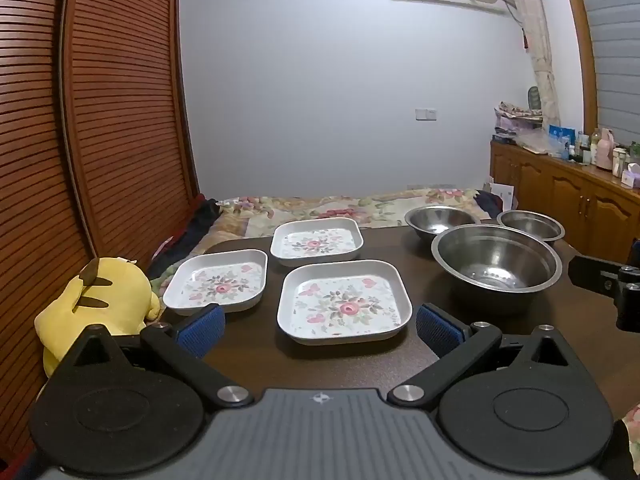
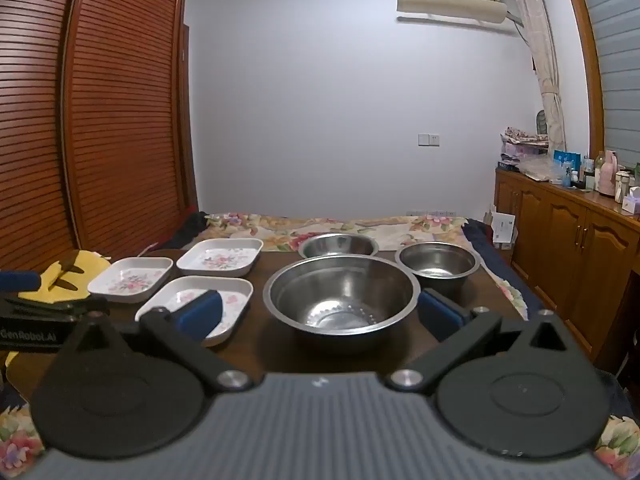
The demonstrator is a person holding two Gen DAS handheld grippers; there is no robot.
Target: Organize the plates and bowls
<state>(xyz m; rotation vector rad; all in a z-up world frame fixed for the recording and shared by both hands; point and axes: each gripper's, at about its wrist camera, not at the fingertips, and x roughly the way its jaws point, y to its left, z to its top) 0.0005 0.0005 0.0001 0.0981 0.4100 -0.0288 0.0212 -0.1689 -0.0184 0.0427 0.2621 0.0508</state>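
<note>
Three white square plates with flower prints lie on the dark table (image 1: 256,360): a near one (image 1: 344,304), a left one (image 1: 218,280) and a far one (image 1: 316,242). Three steel bowls stand to their right: a large one (image 2: 342,296), a small one (image 2: 438,264) at the right and one behind (image 2: 338,245). My left gripper (image 1: 318,330) hangs open just short of the near plate, nothing between its blue pads. My right gripper (image 2: 320,312) is open in front of the large bowl. The same large bowl (image 1: 496,266) shows in the left wrist view.
A yellow plush toy (image 1: 96,304) sits at the table's left edge. A bed with a flowered cover (image 2: 360,226) lies beyond the table. Slatted wooden doors (image 1: 100,100) stand at the left, and a wooden cabinet (image 2: 568,240) with bottles runs along the right.
</note>
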